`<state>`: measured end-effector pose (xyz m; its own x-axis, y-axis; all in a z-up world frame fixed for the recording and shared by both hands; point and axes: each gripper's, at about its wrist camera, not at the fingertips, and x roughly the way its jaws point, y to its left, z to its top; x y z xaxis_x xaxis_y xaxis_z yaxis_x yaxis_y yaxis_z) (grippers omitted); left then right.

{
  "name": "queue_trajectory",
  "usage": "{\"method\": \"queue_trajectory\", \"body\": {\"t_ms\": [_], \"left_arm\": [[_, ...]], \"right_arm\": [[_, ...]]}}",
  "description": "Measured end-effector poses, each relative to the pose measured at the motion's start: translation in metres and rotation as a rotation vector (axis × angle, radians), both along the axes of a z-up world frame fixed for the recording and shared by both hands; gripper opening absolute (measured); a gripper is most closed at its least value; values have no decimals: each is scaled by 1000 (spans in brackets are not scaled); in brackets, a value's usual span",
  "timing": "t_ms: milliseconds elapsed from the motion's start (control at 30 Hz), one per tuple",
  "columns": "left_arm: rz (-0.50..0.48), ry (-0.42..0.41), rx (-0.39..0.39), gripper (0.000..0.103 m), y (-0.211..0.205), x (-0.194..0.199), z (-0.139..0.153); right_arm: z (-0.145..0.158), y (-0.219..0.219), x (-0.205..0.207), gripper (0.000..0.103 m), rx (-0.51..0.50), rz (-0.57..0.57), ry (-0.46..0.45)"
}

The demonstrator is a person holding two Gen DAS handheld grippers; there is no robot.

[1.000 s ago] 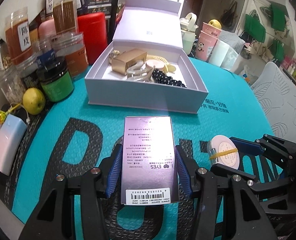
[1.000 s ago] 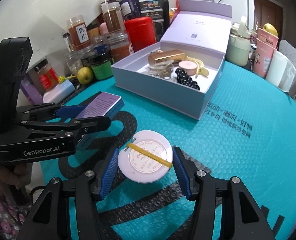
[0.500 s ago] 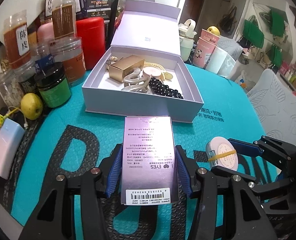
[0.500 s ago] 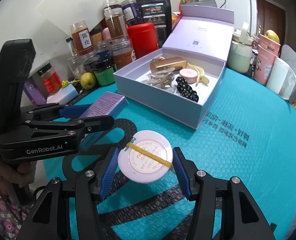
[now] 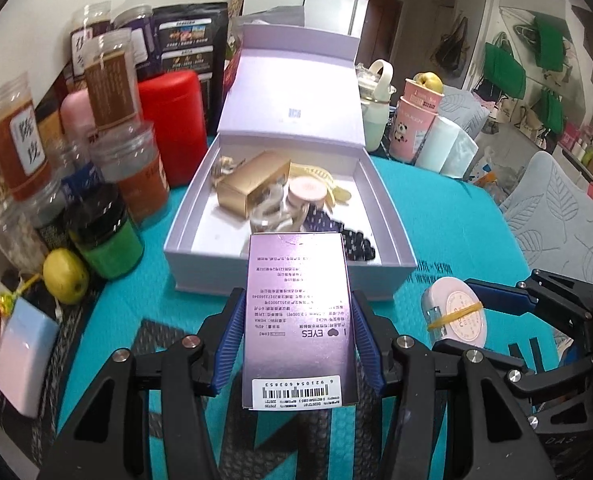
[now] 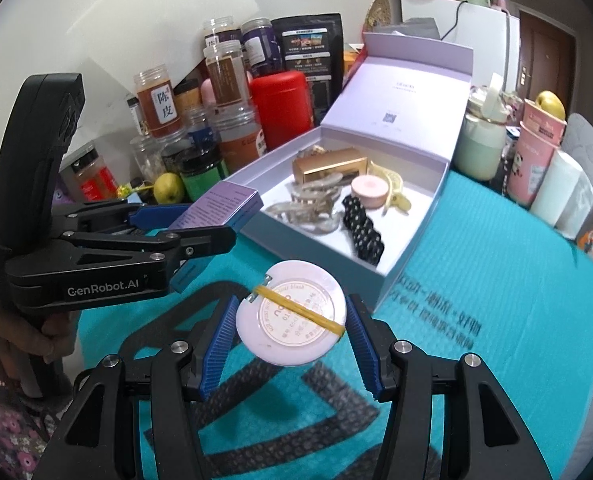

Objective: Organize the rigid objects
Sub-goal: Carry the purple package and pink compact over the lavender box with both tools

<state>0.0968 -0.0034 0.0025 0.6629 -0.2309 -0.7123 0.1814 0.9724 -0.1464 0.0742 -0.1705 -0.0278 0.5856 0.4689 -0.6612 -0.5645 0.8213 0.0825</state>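
Hovering at the open lavender gift box's (image 5: 280,284) near wall, the left gripper (image 5: 298,338) clamps a purple carton (image 5: 298,312); right gripper (image 6: 290,330) clamps a round compact (image 6: 290,314). Lower each into bare floor, clear of clips.

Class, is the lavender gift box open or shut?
Open. The lavender gift box has its hinged lid standing upright behind it, exposing a gold carton and hair clips inside.
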Motion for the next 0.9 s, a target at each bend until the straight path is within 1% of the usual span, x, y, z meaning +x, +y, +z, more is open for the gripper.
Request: {"method": "queue_trajectory", "body": {"t_ms": [233, 400, 900], "left_arm": [[-19, -31, 19, 51, -7, 21, 15], [-29, -57, 21, 51, -10, 34, 25], [-44, -114, 21, 51, -10, 87, 48]], "right_arm": [[17, -1, 20, 54, 4, 8, -35], [29, -2, 37, 54, -3, 0, -59], [64, -6, 86, 54, 19, 7, -126]]}}
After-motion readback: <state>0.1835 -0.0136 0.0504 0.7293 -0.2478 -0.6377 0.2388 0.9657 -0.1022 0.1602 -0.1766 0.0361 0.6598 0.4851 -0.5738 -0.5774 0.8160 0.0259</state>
